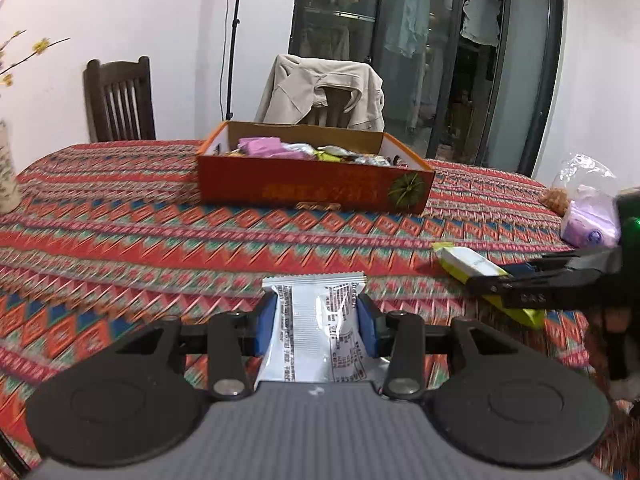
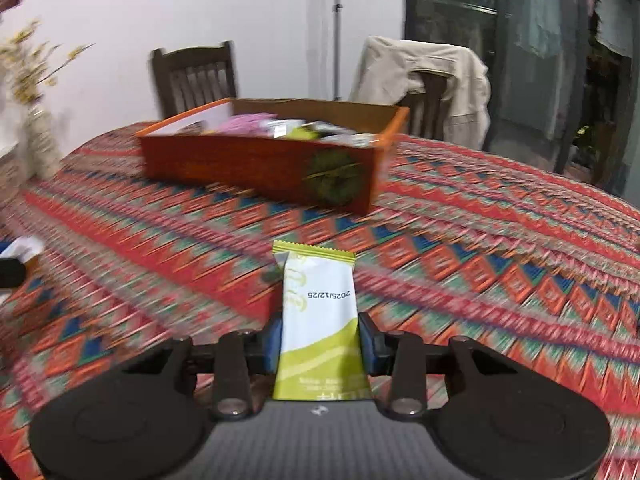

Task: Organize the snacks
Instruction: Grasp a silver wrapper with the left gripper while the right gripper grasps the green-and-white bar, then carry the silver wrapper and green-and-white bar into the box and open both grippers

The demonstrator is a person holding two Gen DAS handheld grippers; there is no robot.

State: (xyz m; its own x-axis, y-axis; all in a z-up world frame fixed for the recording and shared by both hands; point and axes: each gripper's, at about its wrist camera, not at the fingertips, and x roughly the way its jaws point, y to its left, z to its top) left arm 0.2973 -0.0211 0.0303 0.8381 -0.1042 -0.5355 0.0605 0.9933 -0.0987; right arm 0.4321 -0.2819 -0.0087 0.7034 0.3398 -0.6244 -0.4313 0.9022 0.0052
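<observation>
- Left hand-held gripper [image 1: 316, 320] is clamped on a silver packet [image 1: 316, 332]: both blue pads press its sides, and its crimped top edge sticks out past the fingertips.
- That packet is up in the air above the tabletop [image 1: 120, 240], with black print showing on its wrapper.
- Right hand-held gripper [image 2: 320, 340] is squeezed tight on a green-and-white packet [image 2: 320, 320]; a printed date shows upside down on its white face.
- In the left view, the right gripper comes in from the right edge, holding the green packet low over the patterned cloth.
- The orange box [image 1: 312, 184] sits further back on the tabletop, well apart from both packets. It is open on top and heaped with wrapped snacks, a pink one [image 1: 264, 146] among them.
- In the right view the box [image 2: 260, 164] stands corner-on, with a round green emblem on its side.
- At the right edge of the tabletop there is a clear bag [image 1: 584, 208] with something pale purple inside.
- Behind the table stand two dark chairs, one [image 1: 328, 96] draped with a beige jacket.
- A vase [image 1: 6, 172] with yellow-flowered twigs stands at the far left.
</observation>
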